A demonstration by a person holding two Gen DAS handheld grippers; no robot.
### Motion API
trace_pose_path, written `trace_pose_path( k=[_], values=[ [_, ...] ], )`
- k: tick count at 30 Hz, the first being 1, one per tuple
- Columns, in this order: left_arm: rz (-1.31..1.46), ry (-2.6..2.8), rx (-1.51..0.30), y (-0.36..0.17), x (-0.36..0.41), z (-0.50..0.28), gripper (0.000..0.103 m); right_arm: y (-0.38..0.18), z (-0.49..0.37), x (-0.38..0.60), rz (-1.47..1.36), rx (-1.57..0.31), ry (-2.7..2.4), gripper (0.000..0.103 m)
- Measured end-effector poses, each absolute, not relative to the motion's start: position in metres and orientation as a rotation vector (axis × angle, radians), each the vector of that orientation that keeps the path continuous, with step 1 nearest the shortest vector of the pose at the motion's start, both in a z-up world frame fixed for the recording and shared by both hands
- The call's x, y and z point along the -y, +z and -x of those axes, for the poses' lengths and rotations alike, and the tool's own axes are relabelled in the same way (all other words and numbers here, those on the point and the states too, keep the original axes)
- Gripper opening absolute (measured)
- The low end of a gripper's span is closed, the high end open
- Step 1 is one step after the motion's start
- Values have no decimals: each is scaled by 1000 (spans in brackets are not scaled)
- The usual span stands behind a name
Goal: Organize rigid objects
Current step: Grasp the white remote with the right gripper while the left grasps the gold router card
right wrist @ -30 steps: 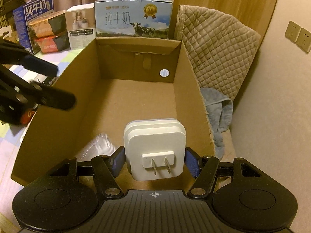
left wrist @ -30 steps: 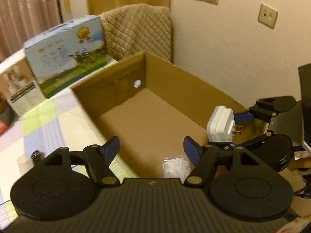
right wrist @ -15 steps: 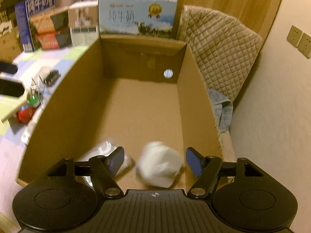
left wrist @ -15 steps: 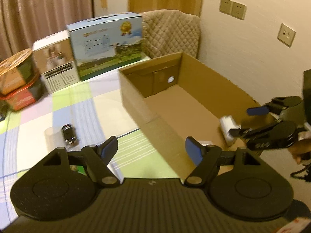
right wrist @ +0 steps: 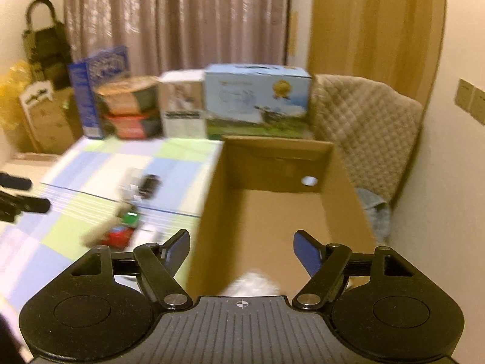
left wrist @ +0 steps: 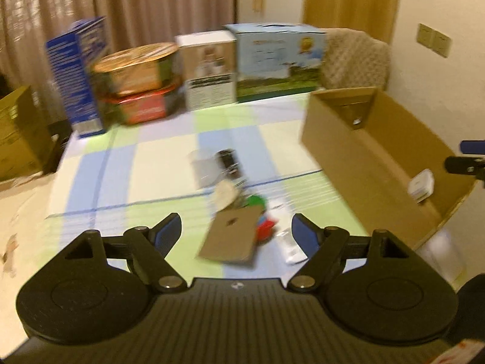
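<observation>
An open cardboard box point(left wrist: 372, 148) point(right wrist: 266, 151) stands on the right of the checked table. A white plug adapter point(left wrist: 420, 185) point(right wrist: 253, 285) lies inside it at the near end. My right gripper point(right wrist: 241, 247) hangs above that end, its jaws opening with nothing between them. My left gripper point(left wrist: 236, 230) is over a blurred heap of small things: a brown card point(left wrist: 233, 236), red and green pieces point(left wrist: 262, 212), a white strip point(left wrist: 289, 242) and a black item point(left wrist: 228, 160). Its jaws are opening and hold nothing.
Cartons and round tins point(left wrist: 136, 85) line the table's far edge, with a milk carton point(right wrist: 257, 100) behind the box. A quilted chair point(right wrist: 363, 127) stands at the right by the wall. Another cardboard box point(left wrist: 21, 136) sits at the left.
The right gripper let go of the white adapter, which dropped into the box, and the gripper rose. The left gripper swung left from the box to the heap on the table.
</observation>
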State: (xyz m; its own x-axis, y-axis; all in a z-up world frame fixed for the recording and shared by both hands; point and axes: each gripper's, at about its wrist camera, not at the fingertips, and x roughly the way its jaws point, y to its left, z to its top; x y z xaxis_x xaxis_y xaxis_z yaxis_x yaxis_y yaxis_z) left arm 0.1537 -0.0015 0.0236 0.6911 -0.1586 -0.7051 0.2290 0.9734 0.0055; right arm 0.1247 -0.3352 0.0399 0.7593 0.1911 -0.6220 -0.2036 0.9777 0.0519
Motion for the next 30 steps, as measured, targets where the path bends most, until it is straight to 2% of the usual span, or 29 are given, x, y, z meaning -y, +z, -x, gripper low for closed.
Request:
trace_pose_path(
  k=[13,30],
  values=[
    [-29,-240,-860,-5,-44,-136,77,18,-88,245,-36,-702,341,74],
    [6,-296,-945,-62,-51,-192,78,-56,-133,199,-43,-819,289,74]
  ],
)
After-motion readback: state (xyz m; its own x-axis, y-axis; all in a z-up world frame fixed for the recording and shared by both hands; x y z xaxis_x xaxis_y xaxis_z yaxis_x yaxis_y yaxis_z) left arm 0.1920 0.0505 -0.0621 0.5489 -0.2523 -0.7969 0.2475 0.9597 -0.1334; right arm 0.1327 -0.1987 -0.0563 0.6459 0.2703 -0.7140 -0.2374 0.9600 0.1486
